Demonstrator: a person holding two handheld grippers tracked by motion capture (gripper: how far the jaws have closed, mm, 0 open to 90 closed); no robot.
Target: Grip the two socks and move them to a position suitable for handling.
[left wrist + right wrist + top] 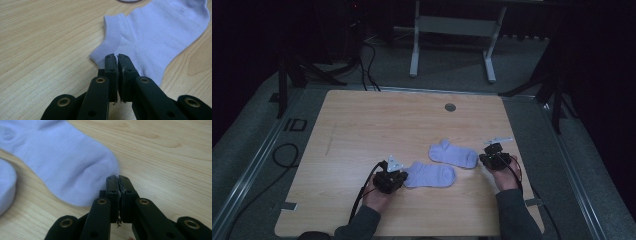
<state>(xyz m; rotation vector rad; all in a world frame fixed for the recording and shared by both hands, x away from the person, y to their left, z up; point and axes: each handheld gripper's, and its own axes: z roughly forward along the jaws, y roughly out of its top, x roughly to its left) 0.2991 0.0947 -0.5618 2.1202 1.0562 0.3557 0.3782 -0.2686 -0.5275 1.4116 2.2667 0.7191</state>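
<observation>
Here, line by line:

Table: a wooden table (pixel 362 130) with pale laminate and fine straight grain, rounded corners, and a small round grey cap (pixel 450 107) set into the far side.

Near sock: a lavender ankle sock (pixel 430 175) of soft knit lies flat on the table just beside the left gripper. In the left gripper view its ribbed cuff (pixel 112 30) has a coarser weave than the smooth body (pixel 160 32), and a faint seam runs down from the cuff.

Far sock: a second lavender sock (pixel 453 154) of the same kind lies flat a little farther back and to the right, close to the near sock; whether they touch I cannot tell. Its rounded toe end (pixel 75 167) reaches the right gripper.

Left gripper: the left gripper (pixel 117 57), black hard plastic with brass-coloured rivets, has its jaws pressed together at the cuff-side edge of the near sock; whether fabric is caught between them I cannot tell. In the high view a grey three-cornered plate (pixel 394 163) sits on top of it.

Right gripper: the right gripper (pixel 117 178) has its jaws closed at the edge of the far sock's toe, with a thin frayed wisp in the seam between them; a real grip on the fabric cannot be made out.

Hands: the left hand (pixel 374 196) and right hand (pixel 506 178) hold the grippers, in dark sleeves.

Containers: nothing on the table holds anything.
</observation>
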